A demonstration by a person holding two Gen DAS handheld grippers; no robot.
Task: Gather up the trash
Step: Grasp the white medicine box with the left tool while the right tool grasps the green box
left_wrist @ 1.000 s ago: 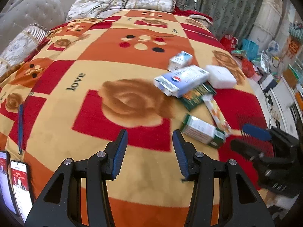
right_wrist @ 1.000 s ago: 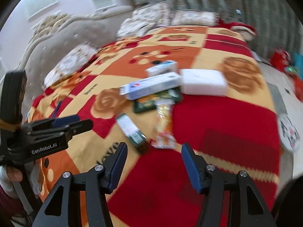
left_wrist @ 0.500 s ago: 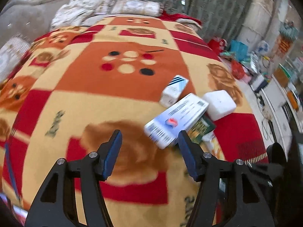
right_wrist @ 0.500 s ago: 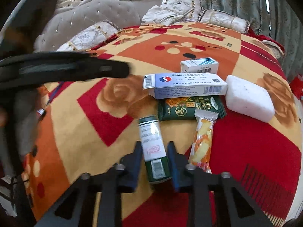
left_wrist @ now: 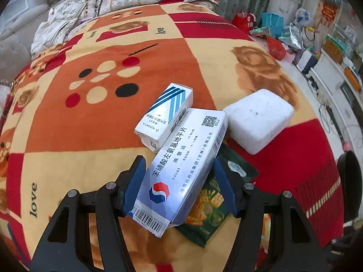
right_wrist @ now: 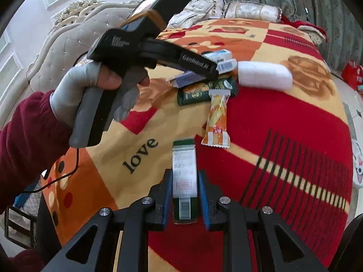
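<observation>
On the patterned bed blanket [left_wrist: 68, 117] lies a heap of trash. A long white and blue box [left_wrist: 181, 165] lies on a green cracker packet [left_wrist: 208, 208], and my left gripper [left_wrist: 177, 161] straddles it. Its left pad is at the box, while a gap shows at the right pad. A small blue-striped box [left_wrist: 165, 117] and a white foam block [left_wrist: 256, 120] lie just beyond. My right gripper [right_wrist: 185, 172] holds a green and white box [right_wrist: 184, 158] between its pads, though its jaws are opening slightly. An orange snack packet [right_wrist: 216, 117] lies ahead of it.
A gloved hand [right_wrist: 90, 86] with a dark red sleeve holds the left gripper over the heap. Pillows [left_wrist: 127, 0] and a padded headboard [right_wrist: 68, 45] stand at the far end. Bags and clutter [left_wrist: 274, 36] sit on the floor to the bed's right.
My left gripper swept forward and right until the long box came between its fingers. My right gripper went from open to closed around the green and white box.
</observation>
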